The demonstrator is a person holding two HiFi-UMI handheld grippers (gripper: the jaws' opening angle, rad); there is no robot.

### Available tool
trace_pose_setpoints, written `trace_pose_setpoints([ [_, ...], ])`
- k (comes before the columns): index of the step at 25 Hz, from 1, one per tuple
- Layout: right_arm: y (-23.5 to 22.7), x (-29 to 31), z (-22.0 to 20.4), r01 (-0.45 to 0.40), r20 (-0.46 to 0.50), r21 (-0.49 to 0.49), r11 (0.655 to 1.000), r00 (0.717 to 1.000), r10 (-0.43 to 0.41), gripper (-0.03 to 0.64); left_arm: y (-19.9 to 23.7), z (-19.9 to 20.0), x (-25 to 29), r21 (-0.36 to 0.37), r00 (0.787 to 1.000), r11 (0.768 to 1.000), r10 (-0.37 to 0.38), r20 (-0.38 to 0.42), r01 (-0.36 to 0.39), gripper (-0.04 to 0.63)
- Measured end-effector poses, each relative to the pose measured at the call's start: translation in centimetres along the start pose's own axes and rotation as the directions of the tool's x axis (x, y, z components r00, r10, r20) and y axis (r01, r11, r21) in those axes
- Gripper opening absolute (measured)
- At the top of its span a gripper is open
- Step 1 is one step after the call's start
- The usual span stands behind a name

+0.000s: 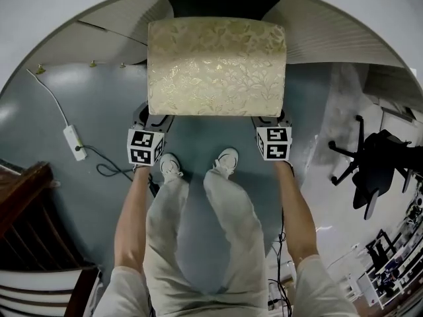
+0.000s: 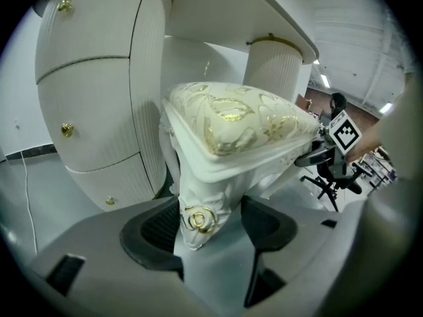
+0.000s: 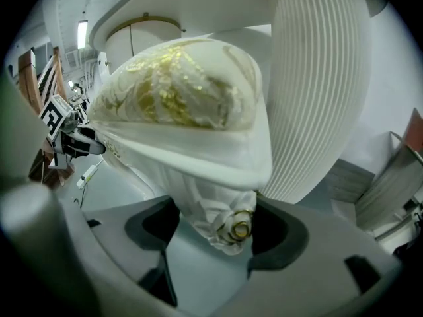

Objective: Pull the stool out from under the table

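Note:
The stool (image 1: 217, 65), white with a gold-patterned cushion, stands in front of the white table (image 1: 330, 38), its far edge at the dark opening under the table top. My left gripper (image 1: 153, 119) is at the stool's near left corner and my right gripper (image 1: 269, 119) at its near right corner. In the left gripper view the carved leg with a gold rose (image 2: 205, 203) sits between the jaws of the left gripper (image 2: 208, 226), both pads against it. In the right gripper view the right gripper (image 3: 215, 233) is shut likewise on the other front leg (image 3: 218, 216).
The person's feet (image 1: 198, 164) stand just behind the stool on the grey floor. A power strip with its cord (image 1: 75, 142) lies to the left. A black office chair (image 1: 373, 164) is at the right, dark wooden furniture (image 1: 26, 203) at the lower left. Table drawers with gold knobs (image 2: 86, 111) flank the stool.

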State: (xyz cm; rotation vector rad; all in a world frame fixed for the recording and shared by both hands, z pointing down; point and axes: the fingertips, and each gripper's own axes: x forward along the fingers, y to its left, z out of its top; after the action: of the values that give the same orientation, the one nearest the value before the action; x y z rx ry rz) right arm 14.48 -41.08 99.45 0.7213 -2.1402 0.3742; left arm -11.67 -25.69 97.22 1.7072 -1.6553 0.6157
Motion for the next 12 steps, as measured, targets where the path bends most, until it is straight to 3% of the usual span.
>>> trace_pose_setpoints([
  [8,1.6,-1.8,-2.3,0.01,0.015,0.016,1.0,1.0,-0.011,0.318,-1.0,-2.0,-1.5,-0.014,0.999,1.0,0.011,0.049,-0.011,0.288],
  [12,4.4,-3.8,-5.5,0.029,0.04,0.018,0.999,0.999,-0.03,0.318,-1.8,-5.8,-4.0,-0.015,0.996,1.0,0.014,0.094,-0.012,0.288],
])
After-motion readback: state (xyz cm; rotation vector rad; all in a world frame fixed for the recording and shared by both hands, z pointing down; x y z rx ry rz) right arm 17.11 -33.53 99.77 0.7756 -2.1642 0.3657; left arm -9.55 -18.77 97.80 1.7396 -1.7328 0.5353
